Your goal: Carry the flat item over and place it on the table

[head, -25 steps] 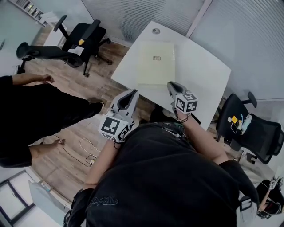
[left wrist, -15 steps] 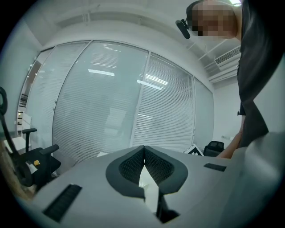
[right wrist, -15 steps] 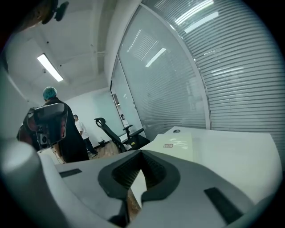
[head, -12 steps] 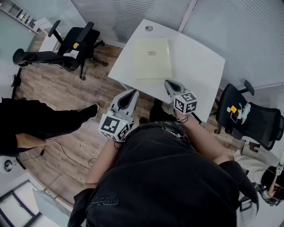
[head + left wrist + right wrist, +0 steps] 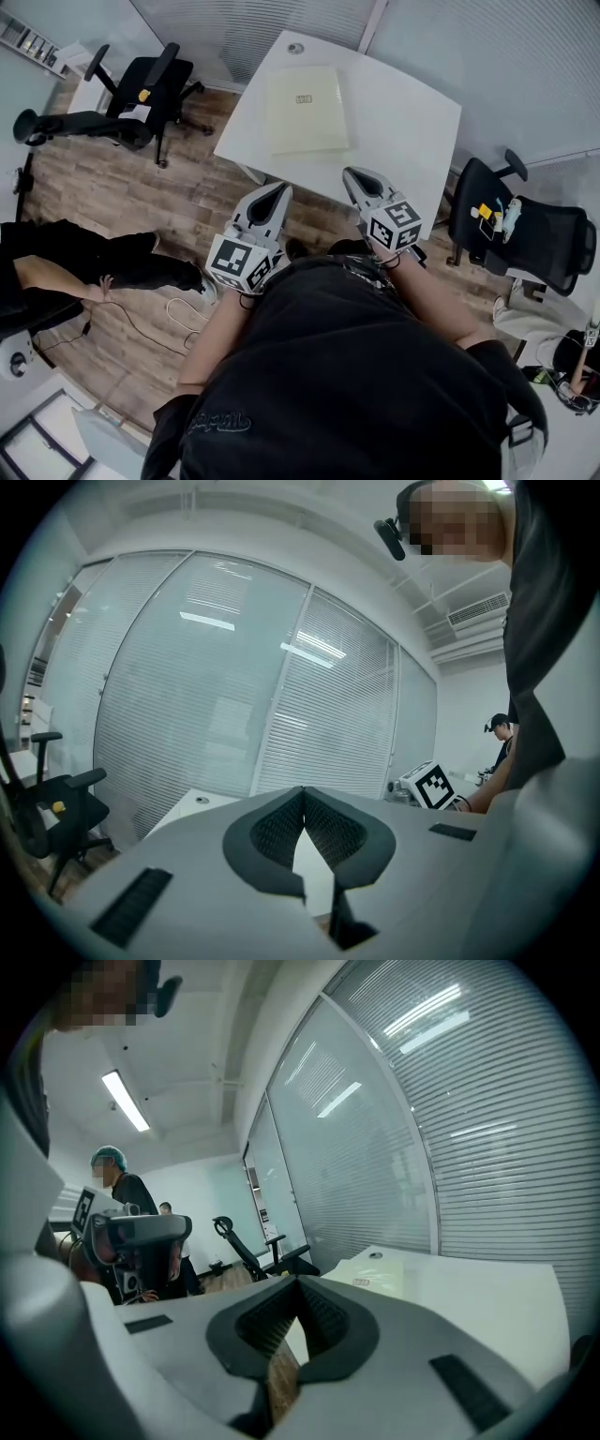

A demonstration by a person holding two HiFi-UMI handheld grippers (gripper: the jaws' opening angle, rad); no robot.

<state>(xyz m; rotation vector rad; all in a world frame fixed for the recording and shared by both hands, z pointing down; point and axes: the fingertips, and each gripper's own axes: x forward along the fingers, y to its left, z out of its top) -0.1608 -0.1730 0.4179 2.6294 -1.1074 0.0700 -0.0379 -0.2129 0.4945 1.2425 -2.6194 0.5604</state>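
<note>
Drifting toward eleven o'clock in the head view since a second ago, the white curved-edge table is carrying the pale cream flat rectangular pad. The pad is lying flat on it, at twelve o'clock from both tongs and well apart from them. The grey left gripper and grey right gripper are each keeping their jaws pressed together, gripping nothing. A black office chair is standing at ten o'clock.

The flat item is pale yellow and the surface is white. The left tool and the right tool are grey, with black-and-white square markers. The chairs are black. The floor shows brown wood grain.
</note>
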